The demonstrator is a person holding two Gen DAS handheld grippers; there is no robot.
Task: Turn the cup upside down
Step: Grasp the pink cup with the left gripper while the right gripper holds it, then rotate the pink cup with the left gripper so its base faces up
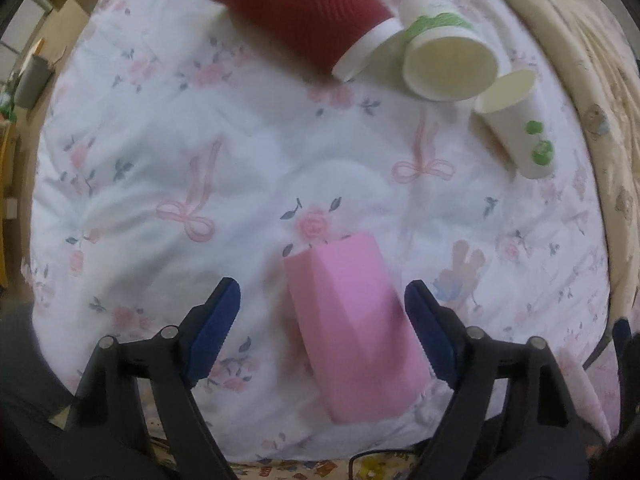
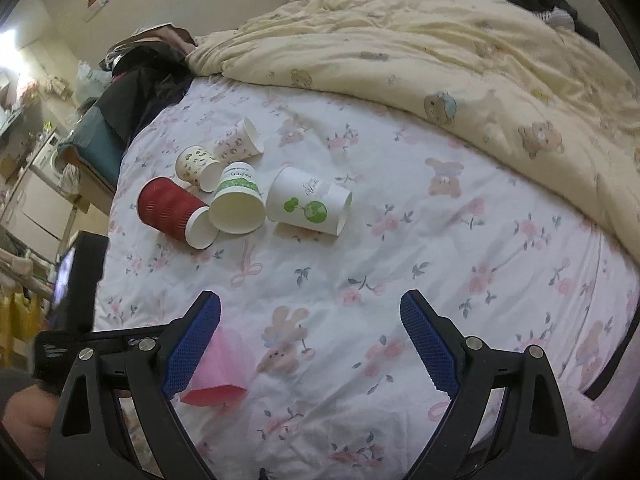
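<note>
A pink cup (image 1: pixel 352 332) stands upside down on the floral bedsheet (image 1: pixel 240 152), between the open blue fingers of my left gripper (image 1: pixel 322 308) and touching neither. It also shows in the right wrist view (image 2: pixel 224 372), just behind my left finger. My right gripper (image 2: pixel 310 320) is open and empty over the sheet. Farther off lie a red ribbed cup (image 2: pixel 172 210), a white cup with a green band (image 2: pixel 238 204), a white cup with a green globe print (image 2: pixel 308 204) and two patterned cups (image 2: pixel 216 156), all on their sides.
A cream quilt (image 2: pixel 440 48) with bear prints is bunched along the far and right side of the bed. The bed's left edge drops to a cluttered room with dark clothes (image 2: pixel 144 76). A black device (image 2: pixel 80 280) sits at the left.
</note>
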